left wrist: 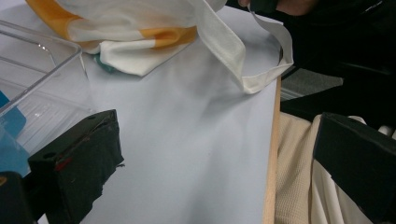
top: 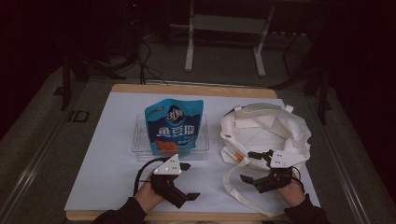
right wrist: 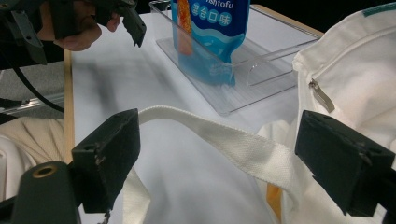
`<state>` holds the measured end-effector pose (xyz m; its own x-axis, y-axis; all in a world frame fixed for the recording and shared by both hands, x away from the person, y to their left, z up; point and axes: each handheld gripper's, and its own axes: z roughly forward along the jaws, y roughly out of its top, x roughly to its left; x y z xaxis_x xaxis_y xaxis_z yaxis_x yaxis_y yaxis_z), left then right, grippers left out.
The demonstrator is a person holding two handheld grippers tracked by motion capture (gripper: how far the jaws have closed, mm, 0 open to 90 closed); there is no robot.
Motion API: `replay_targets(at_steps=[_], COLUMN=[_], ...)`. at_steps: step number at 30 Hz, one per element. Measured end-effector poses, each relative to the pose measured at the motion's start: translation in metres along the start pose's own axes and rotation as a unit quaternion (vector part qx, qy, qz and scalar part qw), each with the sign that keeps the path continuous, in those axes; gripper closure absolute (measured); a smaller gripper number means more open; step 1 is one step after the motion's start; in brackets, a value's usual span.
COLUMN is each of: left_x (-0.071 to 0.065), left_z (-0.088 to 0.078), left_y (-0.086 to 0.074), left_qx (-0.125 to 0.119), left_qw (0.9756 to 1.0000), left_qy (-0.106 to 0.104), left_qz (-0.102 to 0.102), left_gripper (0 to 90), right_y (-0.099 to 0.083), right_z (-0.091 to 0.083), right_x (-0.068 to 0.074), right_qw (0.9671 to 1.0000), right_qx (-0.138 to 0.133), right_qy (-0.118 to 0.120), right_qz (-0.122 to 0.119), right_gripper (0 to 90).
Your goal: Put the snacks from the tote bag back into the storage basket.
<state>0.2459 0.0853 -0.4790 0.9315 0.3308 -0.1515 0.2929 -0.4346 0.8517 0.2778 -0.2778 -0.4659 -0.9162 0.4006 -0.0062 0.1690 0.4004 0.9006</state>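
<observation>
Lower right of the high view: the right claw (top: 256, 166), jaws apart, straddles a strap (right wrist: 243, 147) of the white tote bag (top: 266, 130). At lower centre the left claw (top: 188, 181) hangs spread over the white surface (top: 107, 154), beside a clear tray (top: 140, 135) holding a blue snack pouch (top: 173, 126).

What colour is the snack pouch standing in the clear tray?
Blue, with an orange patch low down; the pouch shows best in the high view.
</observation>
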Motion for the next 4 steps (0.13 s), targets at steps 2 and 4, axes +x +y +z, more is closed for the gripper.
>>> replay_targets(at_steps=[2, 4], left_x=[-0.0001, -0.0003], left_z=[0.0003, 0.0004], left_y=[-0.0004, -0.0006], left_qx=[-0.001, -0.001], left_qw=[1.0, 1.0], left_qy=[-0.001, -0.001], left_qz=[-0.001, 0.0], left_gripper=[1.5, 1.5], right_y=[-0.0001, -0.0001], right_z=[0.0, -0.0001], right_x=[-0.0004, -0.0006], right_qw=[1.0, 1.0], right_qx=[-0.001, 0.0], right_qy=[0.001, 0.002], right_qz=[0.001, 0.002], right_gripper=[14.2, 14.2])
